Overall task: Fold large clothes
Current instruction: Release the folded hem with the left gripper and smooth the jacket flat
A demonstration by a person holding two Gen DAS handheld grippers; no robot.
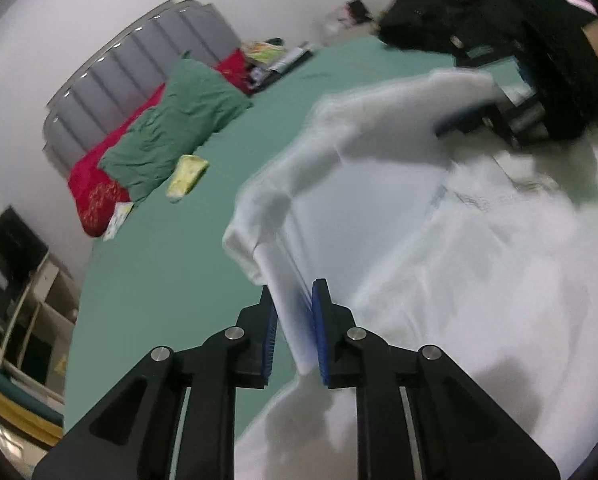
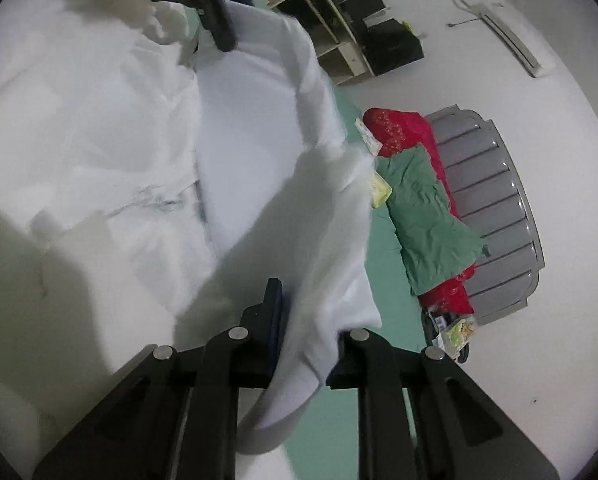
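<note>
Green bedsheet (image 1: 171, 280) covers a wide bed, with a grey padded headboard (image 1: 139, 64) at the upper left of the left wrist view and red and green pillows (image 1: 179, 120) below it. A large white garment (image 1: 459, 280) fills the right half of that view, spread on the sheet. The left gripper (image 1: 295, 320), at bottom centre, has its jaws nearly together, pinching a raised fold of the white cloth between blue pads. In the right wrist view the right gripper (image 2: 303, 320) sits at bottom centre, jaws likewise narrow, gripping another part of the same lifted edge, which arcs toward the upper left of the frame. Motion blur softens the fabric, so the garment's type is probably a shirt or robe. The cloth looks light, soft and limp; it will likely sag between the grips, so hems and corners seem the best places to hold.
</note>
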